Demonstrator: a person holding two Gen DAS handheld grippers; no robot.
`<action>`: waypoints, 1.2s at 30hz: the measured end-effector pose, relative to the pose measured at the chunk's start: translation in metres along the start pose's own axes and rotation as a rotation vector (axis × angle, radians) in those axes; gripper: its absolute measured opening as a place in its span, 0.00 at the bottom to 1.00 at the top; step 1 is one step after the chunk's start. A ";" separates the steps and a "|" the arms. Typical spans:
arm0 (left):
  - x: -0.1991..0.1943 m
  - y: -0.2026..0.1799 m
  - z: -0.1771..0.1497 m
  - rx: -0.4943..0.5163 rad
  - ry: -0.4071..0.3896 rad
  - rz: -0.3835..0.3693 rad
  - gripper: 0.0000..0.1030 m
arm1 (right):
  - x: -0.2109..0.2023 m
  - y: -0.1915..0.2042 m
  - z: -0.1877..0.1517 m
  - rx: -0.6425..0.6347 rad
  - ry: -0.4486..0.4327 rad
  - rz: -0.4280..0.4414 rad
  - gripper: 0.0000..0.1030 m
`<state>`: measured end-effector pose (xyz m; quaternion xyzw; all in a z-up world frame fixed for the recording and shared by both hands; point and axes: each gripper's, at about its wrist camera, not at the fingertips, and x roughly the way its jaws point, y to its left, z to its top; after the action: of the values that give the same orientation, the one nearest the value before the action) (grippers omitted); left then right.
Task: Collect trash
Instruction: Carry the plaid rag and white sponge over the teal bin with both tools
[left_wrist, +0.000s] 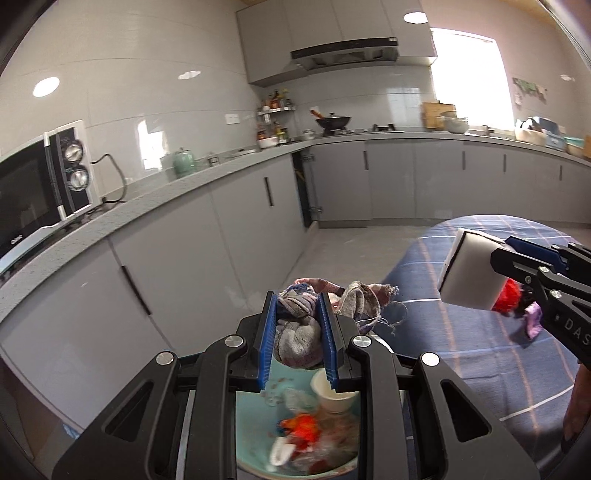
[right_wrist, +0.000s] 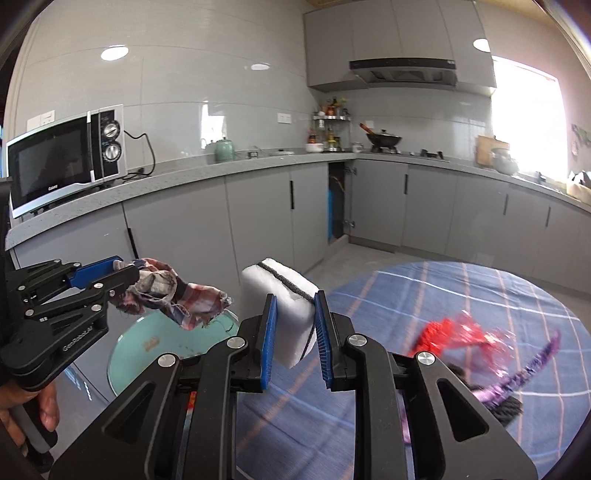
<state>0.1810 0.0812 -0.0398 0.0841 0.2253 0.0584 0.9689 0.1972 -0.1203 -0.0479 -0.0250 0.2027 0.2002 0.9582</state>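
Nearest the left wrist camera, the left gripper (left_wrist: 299, 332) is clamped on a frayed checked rag (left_wrist: 325, 306), holding it directly above the bin (left_wrist: 258, 465) — a pale green tub standing beside the table's near left edge. The bin already holds trash: a paper cup (left_wrist: 332, 397), something orange-red and some clear film, all blurred. So part of the collecting looks done, and the rag seems poised for dropping.

The right gripper (right_wrist: 295, 332) is closed on a white sponge (right_wrist: 284, 295) with a dark seam, carried in the air above the table's left edge, next to the bin side. In the left view the sponge (left_wrist: 469, 273) sits just right of the rag, well clear of the cloth below.

Further out on the table (right_wrist: 461, 295), covered in blue checked cloth, trash is left: a red crinkled wrapper (right_wrist: 454, 334) and a purple wrapper (right_wrist: 517, 380) beside it, towards the table's right edge, with a dark item under the purple one that I cannot identify. Both are motion-blurred.

My reading — two pieces in hand and not yet released, at least two more lying on the table, so the task is roughly midway. Beyond the table the kitchen counter with a microwave (right_wrist: 62, 166) plays no part.
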 end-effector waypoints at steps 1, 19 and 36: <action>-0.002 0.003 0.000 0.010 -0.008 0.029 0.22 | 0.003 0.003 0.001 -0.004 0.000 0.005 0.20; 0.012 0.045 -0.013 -0.003 0.035 0.148 0.22 | 0.043 0.046 0.005 -0.081 0.016 0.044 0.20; 0.024 0.054 -0.020 -0.020 0.064 0.156 0.23 | 0.057 0.057 0.001 -0.098 0.042 0.080 0.21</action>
<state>0.1900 0.1407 -0.0575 0.0897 0.2482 0.1387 0.9545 0.2226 -0.0464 -0.0674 -0.0678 0.2134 0.2476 0.9426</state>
